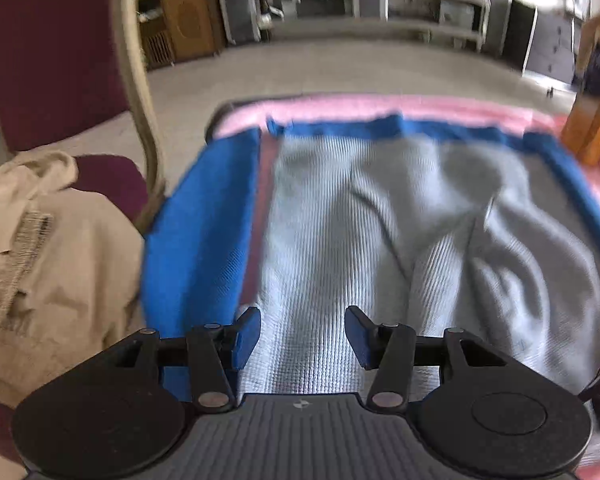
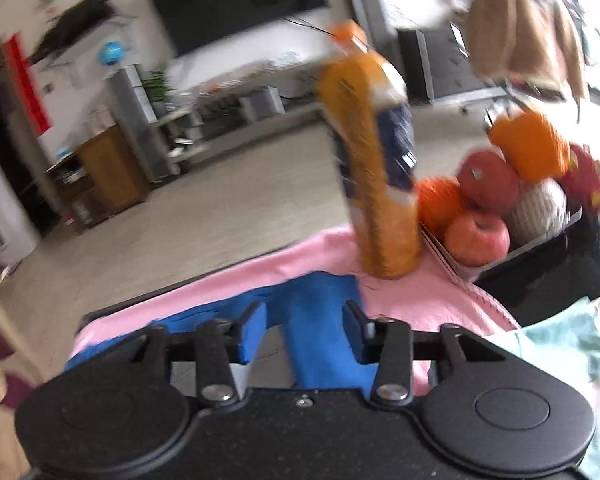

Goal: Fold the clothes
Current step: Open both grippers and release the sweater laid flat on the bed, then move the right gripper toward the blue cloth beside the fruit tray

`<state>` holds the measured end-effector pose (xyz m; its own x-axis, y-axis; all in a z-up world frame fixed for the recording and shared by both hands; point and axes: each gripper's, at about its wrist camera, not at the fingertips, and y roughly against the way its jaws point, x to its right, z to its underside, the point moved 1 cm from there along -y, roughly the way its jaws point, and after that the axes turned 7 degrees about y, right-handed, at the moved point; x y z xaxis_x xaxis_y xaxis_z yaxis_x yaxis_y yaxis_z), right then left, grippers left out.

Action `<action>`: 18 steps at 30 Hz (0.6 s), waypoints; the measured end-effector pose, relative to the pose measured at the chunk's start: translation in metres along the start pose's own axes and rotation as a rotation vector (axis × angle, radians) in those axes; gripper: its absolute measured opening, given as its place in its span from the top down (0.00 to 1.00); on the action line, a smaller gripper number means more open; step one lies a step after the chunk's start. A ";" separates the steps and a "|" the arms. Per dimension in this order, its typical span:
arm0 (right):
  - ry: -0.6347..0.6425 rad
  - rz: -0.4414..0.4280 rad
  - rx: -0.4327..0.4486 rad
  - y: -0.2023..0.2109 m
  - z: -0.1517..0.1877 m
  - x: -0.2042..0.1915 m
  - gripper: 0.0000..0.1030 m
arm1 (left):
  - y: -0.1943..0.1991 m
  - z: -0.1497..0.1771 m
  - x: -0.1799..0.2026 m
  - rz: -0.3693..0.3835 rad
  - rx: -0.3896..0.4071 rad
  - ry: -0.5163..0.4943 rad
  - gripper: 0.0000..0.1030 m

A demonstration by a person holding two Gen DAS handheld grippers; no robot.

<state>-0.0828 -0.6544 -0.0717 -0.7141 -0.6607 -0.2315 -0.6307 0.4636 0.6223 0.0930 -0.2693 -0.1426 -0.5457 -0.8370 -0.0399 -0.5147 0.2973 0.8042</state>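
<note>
surface: pink cloth (image 1: 420,106) | on it: blue garment (image 1: 204,220), orange bottle (image 2: 376,184), fruit tray (image 2: 532,252)

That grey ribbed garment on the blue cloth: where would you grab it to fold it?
I'd probably pinch the grey garment at its near left edge, just ahead of the open left gripper, coming from above. There the fabric lies flat and thin beside the blue cloth; the right side is bunched into wrinkles.

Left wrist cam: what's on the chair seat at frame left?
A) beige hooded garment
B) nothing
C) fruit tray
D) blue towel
A: a crumpled beige hooded garment lies heaped on the maroon chair, beside the table edge where the blue cloth hangs.
</note>
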 end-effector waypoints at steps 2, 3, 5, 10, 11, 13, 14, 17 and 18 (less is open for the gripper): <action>-0.045 0.015 -0.020 -0.029 0.003 0.012 0.67 | -0.011 0.001 0.003 -0.010 -0.009 -0.025 0.47; -0.059 0.021 -0.036 -0.046 0.002 0.017 0.67 | -0.014 0.001 0.002 -0.010 -0.010 -0.030 0.45; -0.090 0.030 -0.059 -0.076 0.003 0.026 0.67 | -0.019 0.002 0.001 -0.002 -0.017 -0.026 0.44; -0.132 0.040 -0.074 -0.136 0.009 0.042 0.67 | -0.024 0.004 0.003 0.031 -0.036 0.004 0.42; -0.123 0.042 -0.076 -0.145 0.012 0.042 0.67 | -0.025 0.005 0.004 0.037 -0.040 0.007 0.42; -0.123 0.039 -0.092 -0.159 0.016 0.043 0.67 | -0.027 0.006 0.006 0.045 -0.047 0.009 0.42; -0.127 0.036 -0.103 -0.166 0.019 0.043 0.67 | -0.027 0.006 0.007 0.048 -0.050 0.010 0.42; -0.046 0.066 -0.076 -0.172 0.022 0.032 0.70 | -0.029 0.007 0.007 0.053 -0.064 0.020 0.42; -0.003 0.078 -0.070 -0.173 0.023 0.027 0.79 | -0.031 0.007 0.007 0.055 -0.072 0.026 0.42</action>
<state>0.0000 -0.7383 -0.2029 -0.7612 -0.6223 -0.1827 -0.5507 0.4714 0.6889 0.1007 -0.2810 -0.1715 -0.5540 -0.8323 0.0204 -0.4346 0.3100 0.8456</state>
